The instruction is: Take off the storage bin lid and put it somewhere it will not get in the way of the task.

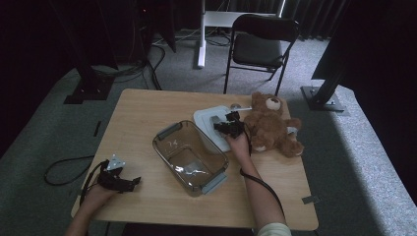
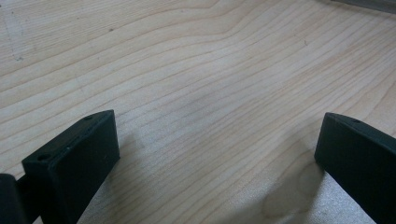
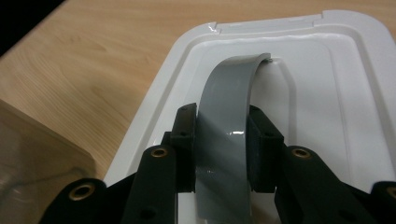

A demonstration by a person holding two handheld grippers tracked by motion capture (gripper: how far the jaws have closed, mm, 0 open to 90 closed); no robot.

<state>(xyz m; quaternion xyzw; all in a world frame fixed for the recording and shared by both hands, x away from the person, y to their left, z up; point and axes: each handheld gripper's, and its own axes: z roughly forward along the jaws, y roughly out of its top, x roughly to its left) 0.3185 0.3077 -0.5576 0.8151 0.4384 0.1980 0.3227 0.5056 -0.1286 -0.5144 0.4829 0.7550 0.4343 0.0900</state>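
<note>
A white lid (image 1: pixel 204 119) (image 3: pixel 327 93) with an arched grey handle (image 3: pixel 229 88) sits between a clear container (image 1: pixel 164 147) and a brown teddy bear (image 1: pixel 270 125). My right gripper (image 1: pixel 230 125) (image 3: pixel 223 114) is shut on that grey handle, one jaw pressed against each side of the strap. Whether the lid rests on the table or hangs just above it, I cannot tell. My left gripper (image 1: pixel 132 182) (image 2: pixel 217 140) stands open at the front left, with bare wood between its jaws.
The wooden table (image 1: pixel 142 110) carries the container, with grey clips at its ends, at the middle; its corner shows in the right gripper view (image 3: pixel 28 149). The bear lies at the right. A folding chair (image 1: pixel 260 46) stands beyond the far edge.
</note>
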